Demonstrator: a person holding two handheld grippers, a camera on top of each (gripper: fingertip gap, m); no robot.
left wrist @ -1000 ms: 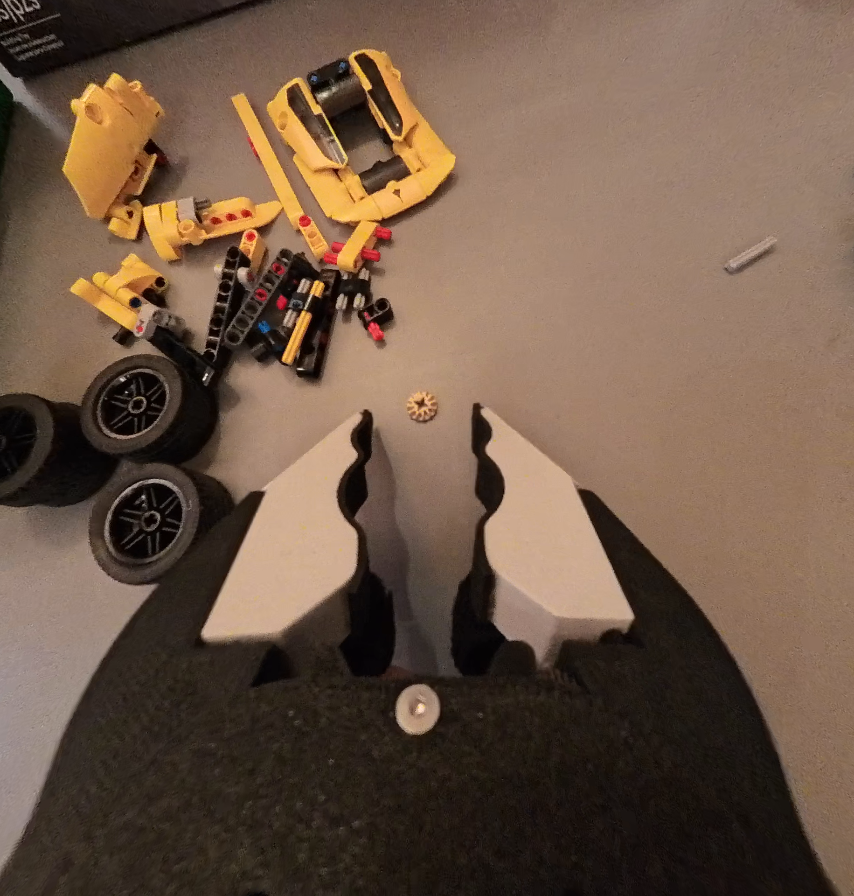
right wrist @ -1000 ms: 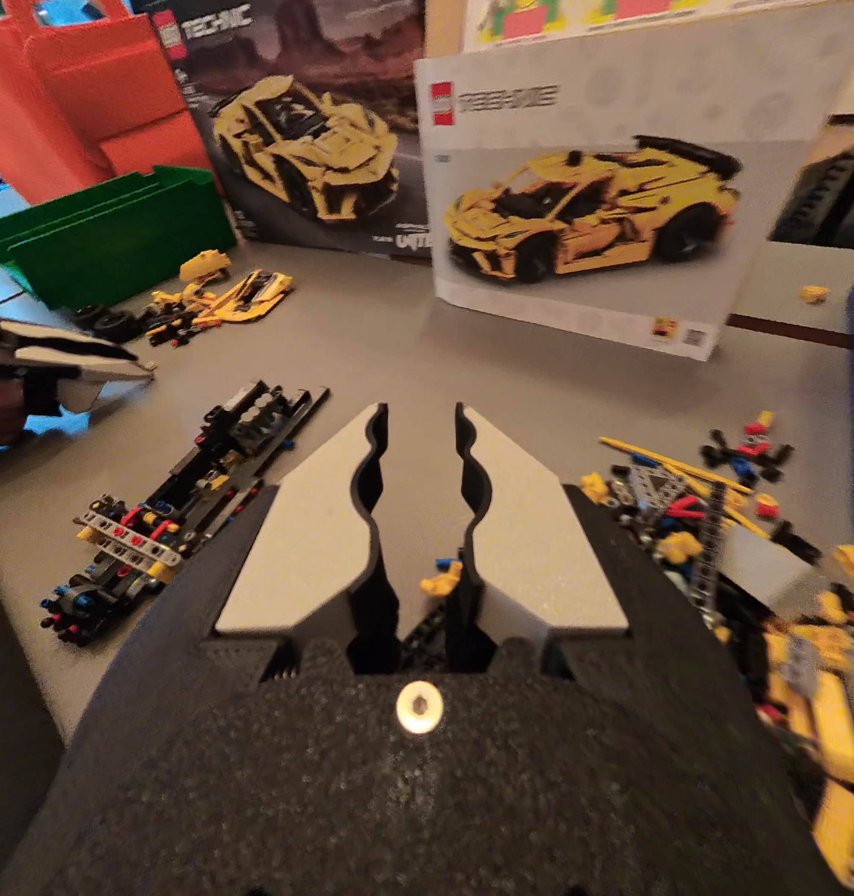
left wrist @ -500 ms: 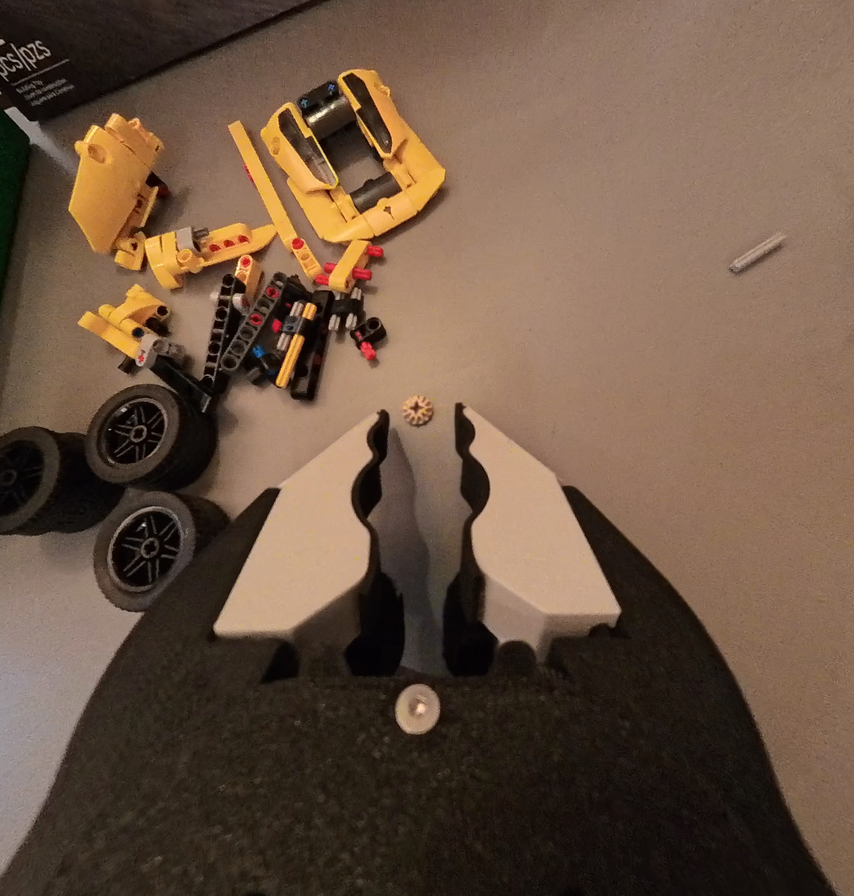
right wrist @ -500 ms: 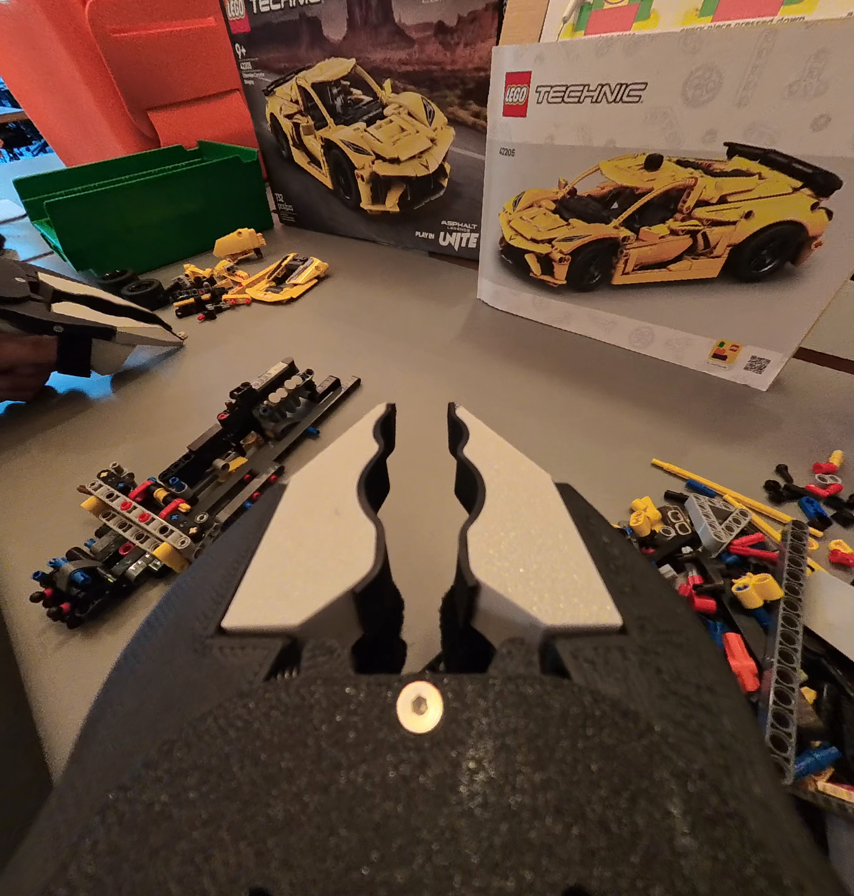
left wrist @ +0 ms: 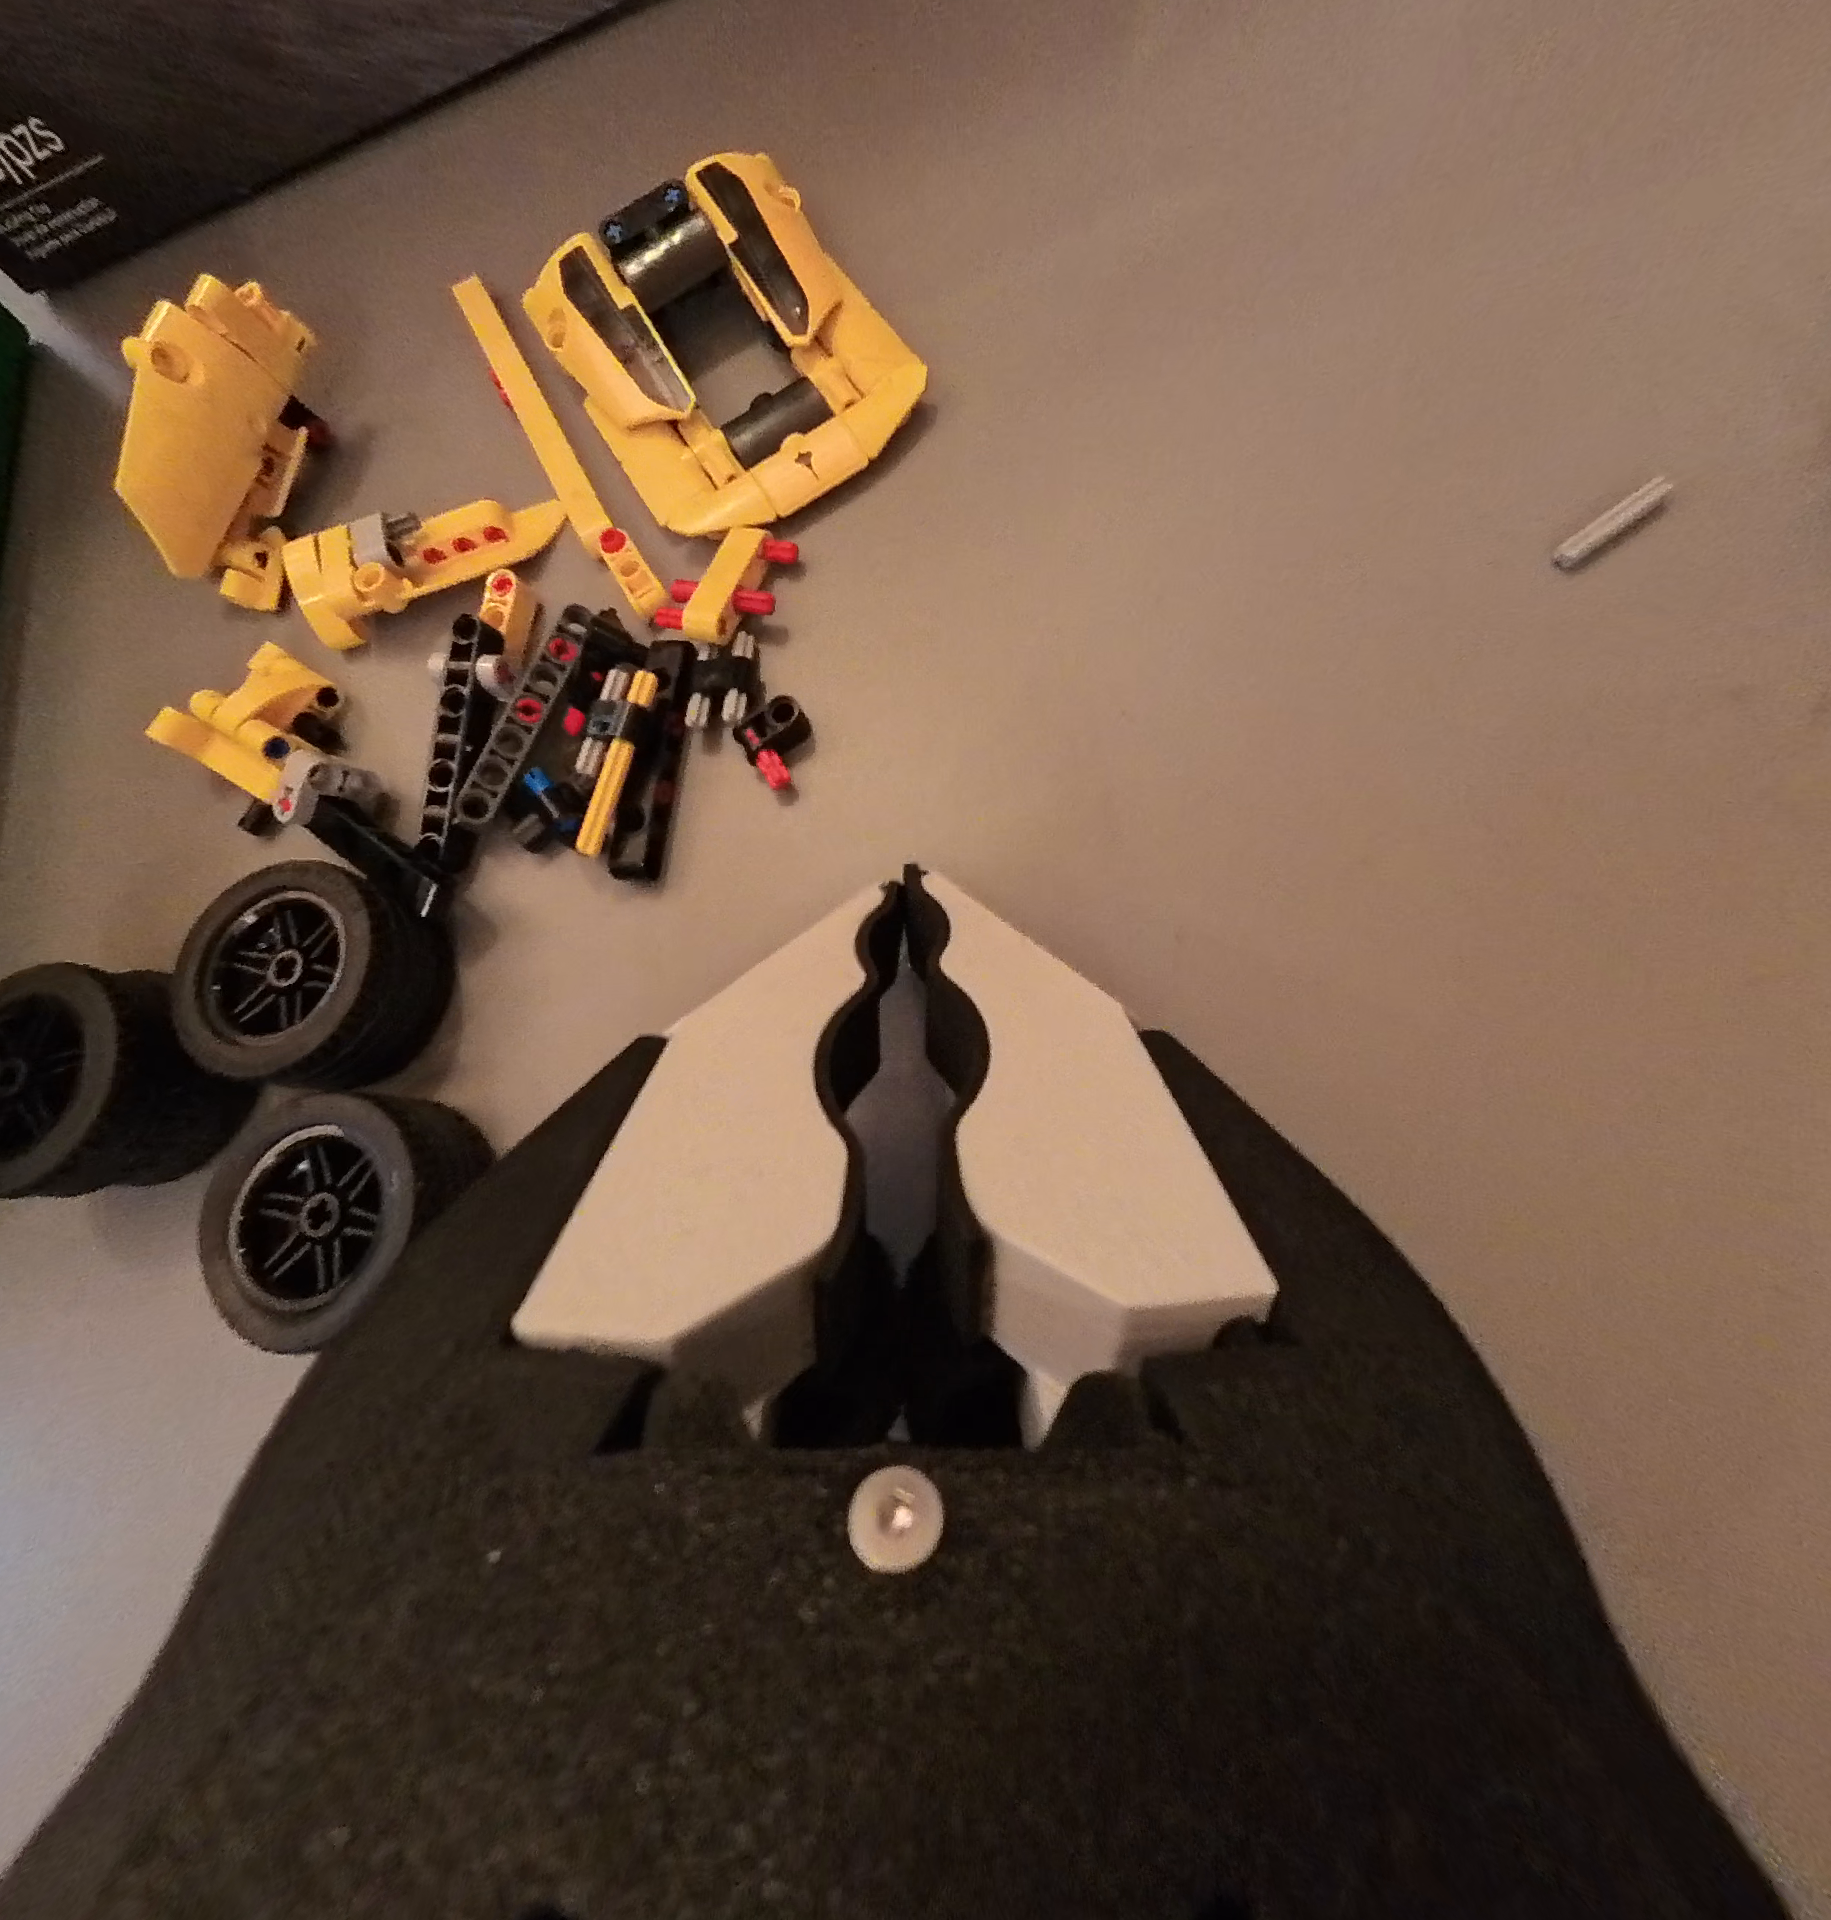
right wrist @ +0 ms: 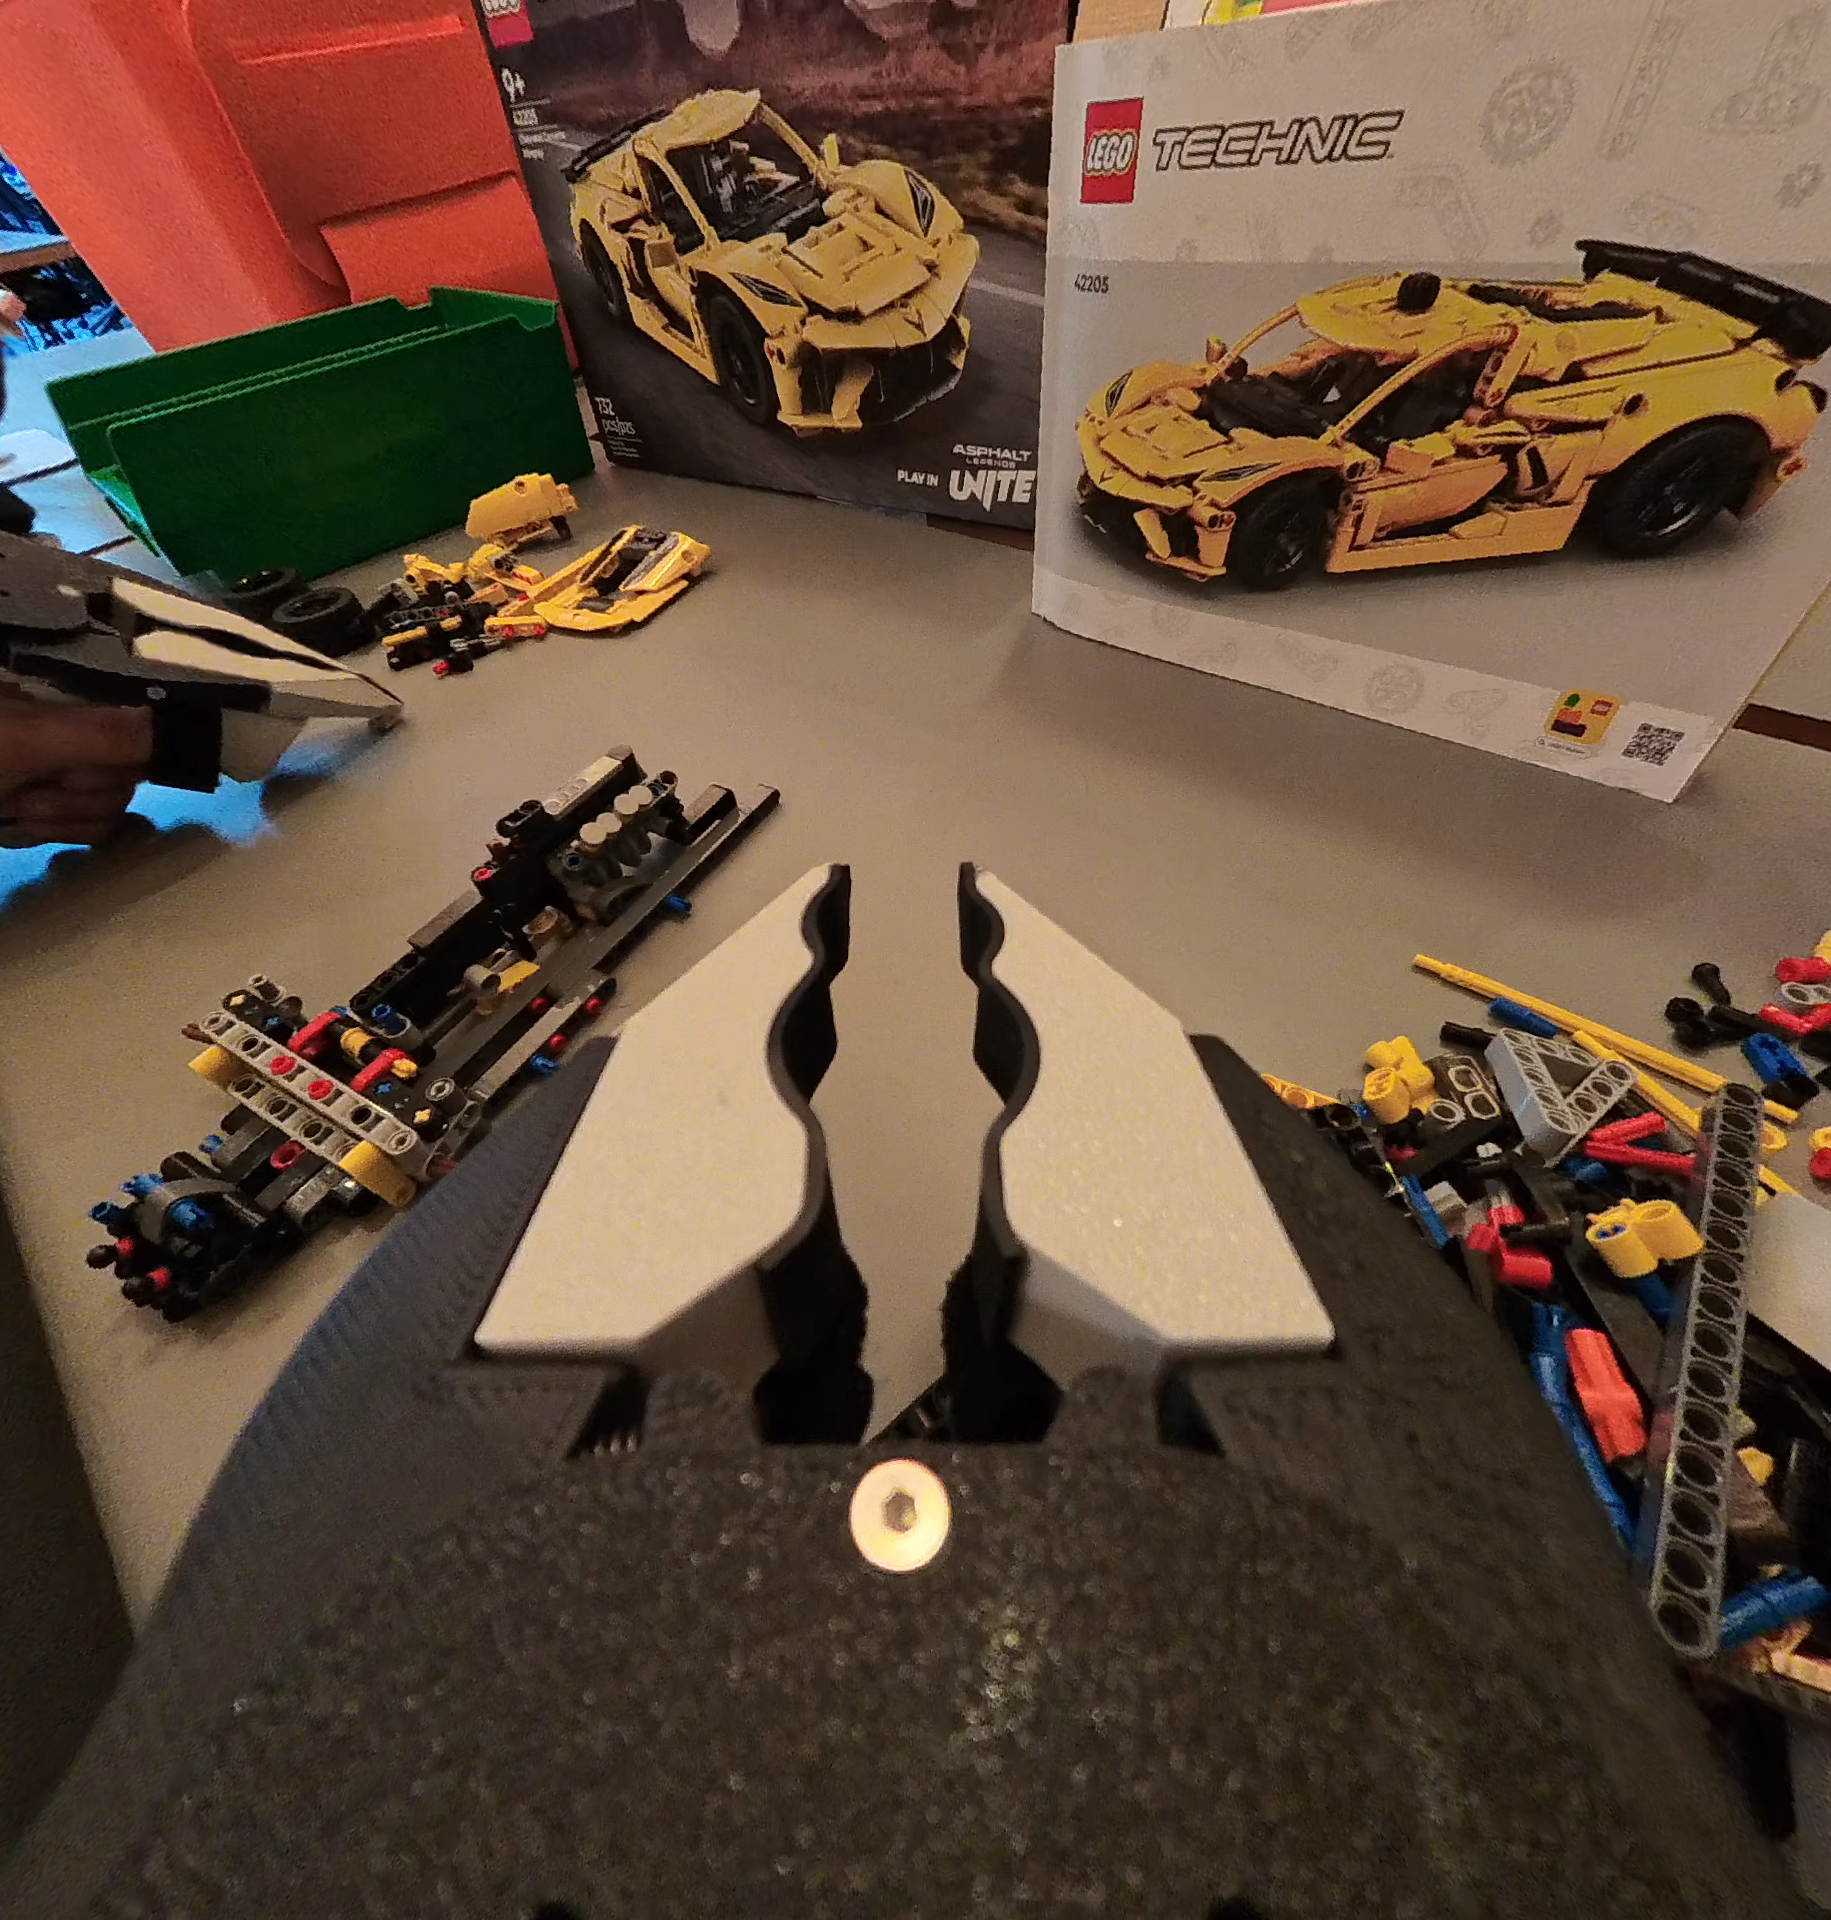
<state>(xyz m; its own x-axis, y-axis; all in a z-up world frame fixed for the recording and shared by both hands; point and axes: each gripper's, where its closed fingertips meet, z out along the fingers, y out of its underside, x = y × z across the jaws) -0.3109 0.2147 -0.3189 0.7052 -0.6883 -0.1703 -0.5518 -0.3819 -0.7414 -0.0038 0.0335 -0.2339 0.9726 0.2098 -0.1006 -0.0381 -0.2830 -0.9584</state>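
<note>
My left gripper (left wrist: pixel 909 881) is shut, its tips together low over the grey table (left wrist: pixel 1306 727). No part shows between them. It is just below a heap of black and yellow beams (left wrist: pixel 578 727), with three black wheels (left wrist: pixel 298 966) to its left. In the right wrist view it shows at the far left (right wrist: pixel 371 712), held by a hand. My right gripper (right wrist: pixel 903 894) is open and empty above the table. It sits between a long black chassis assembly (right wrist: pixel 454 997) on its left and a pile of loose parts (right wrist: pixel 1617 1174) on its right.
A yellow body section (left wrist: pixel 724 353) and other yellow pieces (left wrist: pixel 215 416) lie beyond the left gripper, and a grey axle (left wrist: pixel 1612 523) lies alone to the right. A green bin (right wrist: pixel 319 436), an orange box (right wrist: pixel 267 135), a toy car box (right wrist: pixel 786 239) and an instruction booklet (right wrist: pixel 1410 364) stand at the back.
My left gripper has shut where a small tan gear lay between its tips; the gear is now out of sight. My right gripper swung left, steadied, and stayed open.
</note>
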